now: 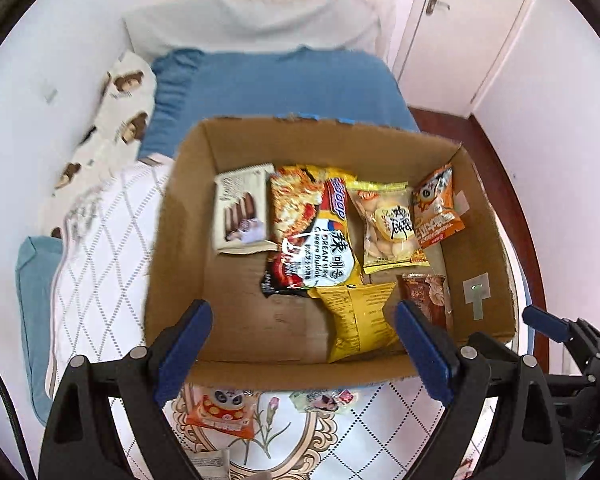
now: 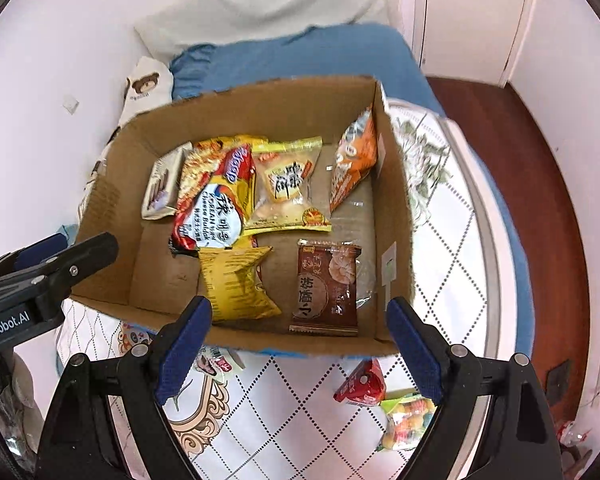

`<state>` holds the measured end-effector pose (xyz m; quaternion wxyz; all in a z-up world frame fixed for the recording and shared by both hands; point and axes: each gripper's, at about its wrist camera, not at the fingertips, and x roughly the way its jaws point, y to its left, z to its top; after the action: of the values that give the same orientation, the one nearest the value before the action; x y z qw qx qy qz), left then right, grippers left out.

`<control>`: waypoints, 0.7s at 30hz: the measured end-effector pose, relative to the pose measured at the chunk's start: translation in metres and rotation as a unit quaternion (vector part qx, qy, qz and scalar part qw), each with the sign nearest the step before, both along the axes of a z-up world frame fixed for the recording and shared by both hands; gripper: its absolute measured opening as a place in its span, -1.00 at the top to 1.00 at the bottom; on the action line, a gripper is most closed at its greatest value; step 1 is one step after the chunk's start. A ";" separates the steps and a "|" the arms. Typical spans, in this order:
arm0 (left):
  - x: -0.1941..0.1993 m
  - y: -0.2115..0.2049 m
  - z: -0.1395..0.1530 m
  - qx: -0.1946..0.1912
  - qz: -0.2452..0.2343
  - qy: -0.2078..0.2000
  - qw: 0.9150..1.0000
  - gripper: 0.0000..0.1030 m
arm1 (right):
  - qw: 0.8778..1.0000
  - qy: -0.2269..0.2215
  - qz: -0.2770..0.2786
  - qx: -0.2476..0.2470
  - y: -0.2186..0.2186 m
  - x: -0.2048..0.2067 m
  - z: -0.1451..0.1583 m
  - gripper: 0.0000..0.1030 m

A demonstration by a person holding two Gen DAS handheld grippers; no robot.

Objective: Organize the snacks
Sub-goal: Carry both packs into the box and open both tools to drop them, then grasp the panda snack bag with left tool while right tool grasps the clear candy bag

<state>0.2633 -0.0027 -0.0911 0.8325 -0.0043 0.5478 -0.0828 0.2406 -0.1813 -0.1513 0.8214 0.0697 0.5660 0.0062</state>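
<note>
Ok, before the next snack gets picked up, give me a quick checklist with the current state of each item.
1. Left gripper empty and open: ok, nothing between the fingers.
2. Right gripper empty and open: ok.
3. Box upright with free floor space: ok, bare cardboard at its near left corner.
4. Snacks left outside on the bed: ok, a red pack and a candy bag lie near the right gripper, an orange pack near the left.
5. Packs in the box lying flat: not ok, the orange packet leans on the right wall and the yellow bag overlaps the noodle pack.
6. Grippers clear of each other: ok, apart.
</note>
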 end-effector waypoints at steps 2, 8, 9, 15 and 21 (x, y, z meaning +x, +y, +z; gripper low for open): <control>-0.013 0.005 0.007 -0.002 0.005 -0.021 1.000 -0.81 | 1.000 -0.018 -0.001 -0.008 0.002 -0.009 0.010 -0.77; -0.049 0.013 0.023 0.001 0.005 -0.066 0.998 -0.81 | 0.997 -0.069 -0.003 -0.028 0.009 -0.042 0.036 -0.77; -0.055 0.014 0.026 0.003 0.003 -0.072 0.997 -0.81 | 0.997 -0.073 -0.003 -0.029 0.010 -0.046 0.039 -0.77; -0.085 0.015 0.036 0.005 -0.005 -0.091 0.996 -0.81 | 0.994 -0.103 -0.011 -0.018 0.012 -0.073 0.058 -0.77; -0.103 0.014 0.047 -0.006 -0.005 -0.100 0.995 -0.81 | 0.993 -0.112 -0.020 0.011 0.005 -0.092 0.068 -0.77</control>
<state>0.1606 0.0111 -0.0438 0.8827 0.0019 0.4612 -0.0908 0.1490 -0.1762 -0.0830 0.8788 0.0888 0.4688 0.0038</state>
